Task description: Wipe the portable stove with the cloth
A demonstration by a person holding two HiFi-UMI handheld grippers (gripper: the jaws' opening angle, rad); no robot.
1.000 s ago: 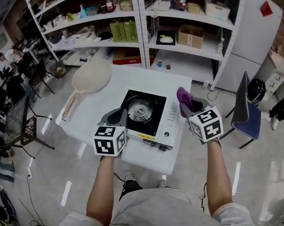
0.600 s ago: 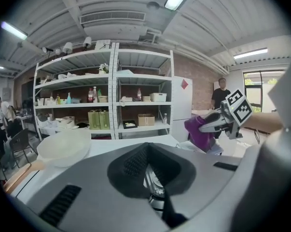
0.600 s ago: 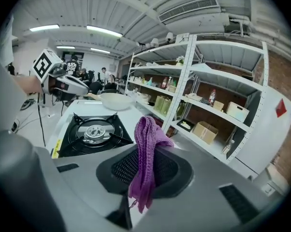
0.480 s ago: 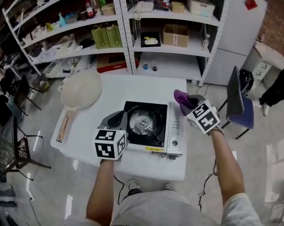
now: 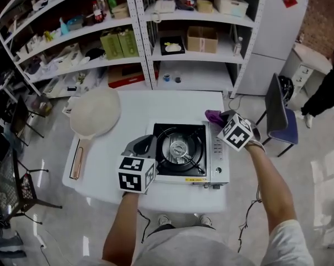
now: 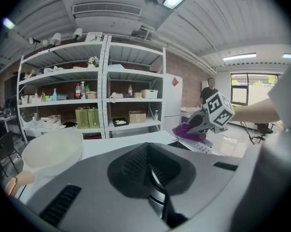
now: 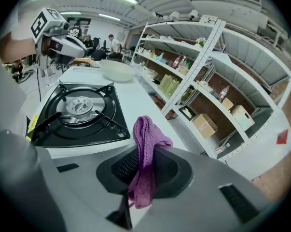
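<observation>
The portable stove [image 5: 215, 155], silver with a black burner top, sits on the white table [image 5: 133, 110]. My right gripper [image 5: 216, 117] hangs over the stove's far right corner, shut on a purple cloth [image 5: 212, 115]. In the right gripper view the cloth [image 7: 146, 134] droops out of the shut jaws, and the stove [image 7: 80, 112] lies below to the left. My left gripper [image 5: 143, 145] is beside the stove's left edge, shut with nothing in it. From the left gripper view I see the right gripper [image 6: 193, 128] and the cloth [image 6: 186, 130] across the table.
A pale round pan with a wooden handle [image 5: 94, 113] lies on the table's left part. Behind the table stand white shelves [image 5: 155, 43] with boxes and bottles. A blue chair [image 5: 277, 121] is at the right, with a person [image 5: 327, 93] beyond it.
The right gripper with the cloth has moved away from me, toward the stove's far right corner. The left gripper has stayed at the stove's left side.
</observation>
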